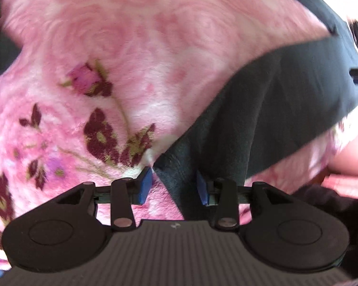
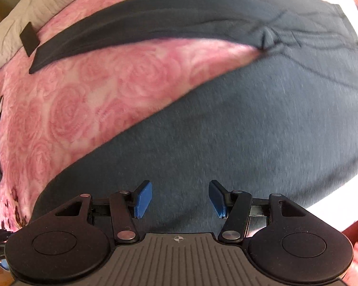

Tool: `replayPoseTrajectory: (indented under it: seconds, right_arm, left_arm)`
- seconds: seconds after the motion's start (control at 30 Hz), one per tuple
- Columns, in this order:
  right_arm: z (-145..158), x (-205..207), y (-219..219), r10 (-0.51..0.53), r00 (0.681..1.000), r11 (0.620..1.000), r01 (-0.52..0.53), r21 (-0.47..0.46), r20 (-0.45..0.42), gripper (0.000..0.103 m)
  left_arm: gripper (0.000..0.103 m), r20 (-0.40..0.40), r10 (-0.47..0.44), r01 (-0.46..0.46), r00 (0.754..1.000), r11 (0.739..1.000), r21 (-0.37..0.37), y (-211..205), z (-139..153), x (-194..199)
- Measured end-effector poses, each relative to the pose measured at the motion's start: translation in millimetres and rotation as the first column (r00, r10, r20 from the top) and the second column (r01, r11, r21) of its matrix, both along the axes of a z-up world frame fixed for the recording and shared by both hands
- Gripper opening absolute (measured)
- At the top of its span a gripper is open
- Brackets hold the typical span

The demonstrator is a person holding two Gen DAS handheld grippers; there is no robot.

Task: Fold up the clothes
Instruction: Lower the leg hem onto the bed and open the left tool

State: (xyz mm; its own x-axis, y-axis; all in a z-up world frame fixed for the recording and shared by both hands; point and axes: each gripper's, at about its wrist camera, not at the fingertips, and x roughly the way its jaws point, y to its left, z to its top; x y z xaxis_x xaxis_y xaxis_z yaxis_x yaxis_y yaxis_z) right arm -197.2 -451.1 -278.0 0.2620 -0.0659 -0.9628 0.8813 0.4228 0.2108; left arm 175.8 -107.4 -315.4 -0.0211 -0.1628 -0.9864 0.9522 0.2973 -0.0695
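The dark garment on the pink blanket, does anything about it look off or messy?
Mostly tidy, but the dark garment has a puckered knot of creases where its long strip joins the body. Both views are motion-blurred.

Dark grey garment (image 2: 226,124), pink rose-patterned blanket (image 2: 88,100)

The garment (image 2: 226,124) lies spread on the blanket (image 2: 88,100), one leg (image 2: 136,23) stretching away to the left. Its corner (image 1: 179,176) seems to sit between the left claw (image 1: 174,186) fingers.
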Motion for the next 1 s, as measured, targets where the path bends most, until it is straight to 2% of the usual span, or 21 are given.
replayPoseTrajectory:
  seconds: [0.03, 0.07, 0.1, 0.2, 0.3, 0.33, 0.4, 0.6, 0.7, 0.8, 0.9, 1.0]
  right_arm:
    - [2.1, 2.5, -2.1, 0.012, 1.000, 1.000, -0.012, -0.005, 0.000, 0.057]
    - [4.1, 4.9, -3.9, 0.023, 1.000, 1.000, -0.023, -0.011, 0.001, 0.056]
    - [6.3, 6.8, -5.3, 0.031, 1.000, 0.999, -0.031, -0.016, 0.002, 0.056]
    - [13.6, 10.2, -7.9, 0.047, 0.999, 0.998, -0.047, -0.033, 0.004, 0.056]
    - [16.1, 12.1, -9.9, 0.062, 0.998, 0.997, -0.062, -0.036, 0.000, 0.056]
    - [15.7, 12.4, -10.1, 0.066, 0.998, 0.997, -0.066, -0.033, -0.003, 0.057]
    - [15.5, 11.5, -9.3, 0.066, 0.998, 0.997, -0.066, -0.029, -0.007, 0.057]
    - [16.4, 2.7, -0.3, 0.047, 0.999, 0.999, -0.047, -0.024, -0.002, 0.056]
    - [12.2, -3.7, 5.3, 0.006, 1.000, 1.000, -0.006, -0.003, -0.009, 0.057]
    - [14.3, -8.0, 11.4, -0.027, 1.000, 1.000, 0.027, 0.003, -0.007, 0.057]
    - [24.3, -13.4, 17.7, -0.053, 0.999, 0.998, 0.053, -0.022, 0.003, 0.057]
    - [34.8, -24.0, 22.9, -0.109, 0.994, 0.993, 0.110, -0.045, 0.007, 0.057]
  left_arm:
    - [0.014, 0.024, 0.012, -0.012, 1.000, 1.000, -0.012, 0.5, 3.1, 2.5]
    - [0.007, 0.048, 0.025, -0.024, 0.999, 0.999, -0.025, 0.9, 6.3, 5.1]
    - [0.006, 0.072, 0.038, -0.035, 0.997, 0.999, -0.038, 1.4, 9.4, 7.6]
    - [0.006, 0.143, 0.078, -0.067, 0.987, 0.995, -0.079, 2.7, 18.8, 15.2]
    - [0.018, 0.211, 0.120, -0.095, 0.970, 0.988, -0.122, 4.1, 28.2, 22.8]
    - [0.015, 0.233, 0.134, -0.104, 0.963, 0.985, -0.136, 4.6, 31.3, 25.3]
    - [0.016, 0.266, 0.154, -0.114, 0.952, 0.980, -0.160, 5.3, 36.3, 28.4]
    - [0.018, 0.183, 0.041, -0.016, 0.982, 0.990, -0.138, 4.7, 29.0, 3.2]
    - [0.018, 0.122, -0.034, 0.048, 0.992, 0.992, -0.115, 0.5, 16.8, -14.9]
    - [0.018, 0.084, -0.081, 0.084, 0.993, 0.996, -0.032, -2.8, -2.8, -27.5]
    - [0.019, 0.099, -0.138, 0.138, 0.985, 0.990, 0.006, -3.8, -2.9, -34.2]
    - [0.019, 0.077, -0.134, 0.130, 0.988, 0.990, 0.058, -3.9, 1.2, -27.6]
